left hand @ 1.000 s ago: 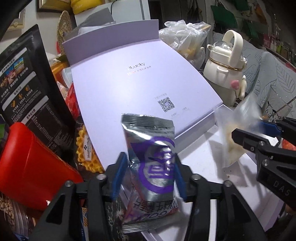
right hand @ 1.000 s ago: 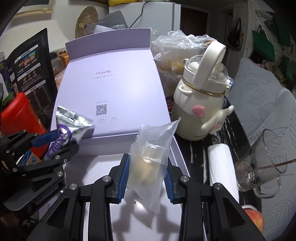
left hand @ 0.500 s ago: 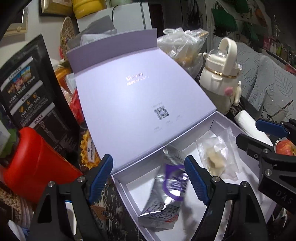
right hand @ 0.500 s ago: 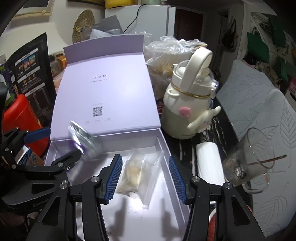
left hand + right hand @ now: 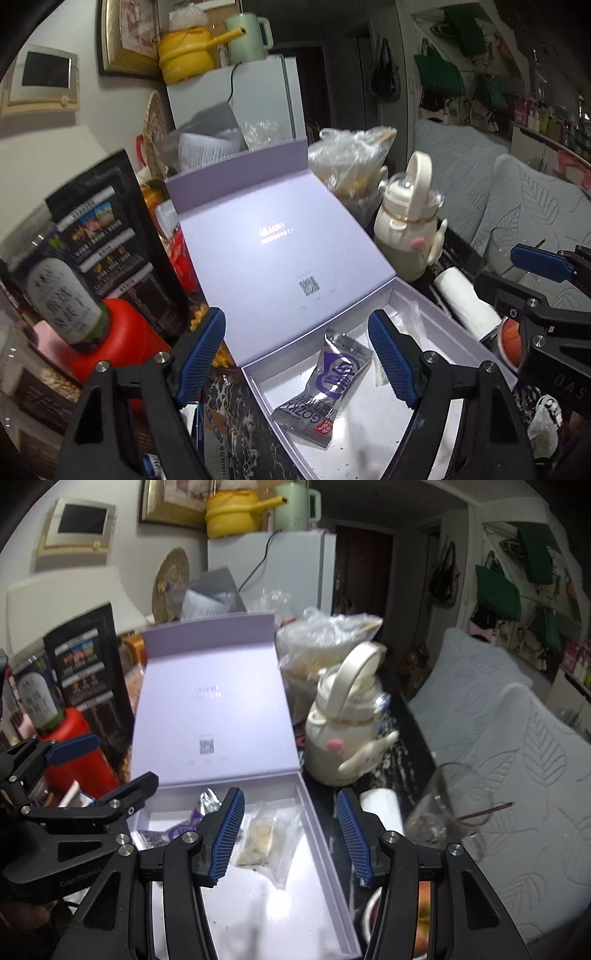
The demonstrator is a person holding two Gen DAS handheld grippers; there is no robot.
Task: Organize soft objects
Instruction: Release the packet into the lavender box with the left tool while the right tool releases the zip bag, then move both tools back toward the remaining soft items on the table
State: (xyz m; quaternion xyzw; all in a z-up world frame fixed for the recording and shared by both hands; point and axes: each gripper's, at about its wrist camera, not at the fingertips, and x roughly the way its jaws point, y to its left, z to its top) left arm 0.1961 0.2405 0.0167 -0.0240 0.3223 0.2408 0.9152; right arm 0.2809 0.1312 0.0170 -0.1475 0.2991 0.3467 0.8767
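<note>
A silver and purple snack packet (image 5: 327, 384) lies in the open lilac box (image 5: 410, 295); it also shows in the right wrist view (image 5: 184, 823). A clear plastic bag with pale pieces (image 5: 267, 840) lies beside it in the same box (image 5: 321, 834). My left gripper (image 5: 297, 354) is open and empty above the packet. My right gripper (image 5: 290, 838) is open and empty above the clear bag. The box lid (image 5: 280, 251) stands raised behind.
A cream kettle-shaped bottle (image 5: 343, 734) stands right of the box. A glass cup (image 5: 443, 812) and a white roll (image 5: 380, 808) are at the right. A red container (image 5: 118, 339), black snack bags (image 5: 107, 243) and a plastic bag (image 5: 351, 166) crowd the left and back.
Both grippers let go of their packets, which now lie in the box. Both have opened wide and pulled back and up.
</note>
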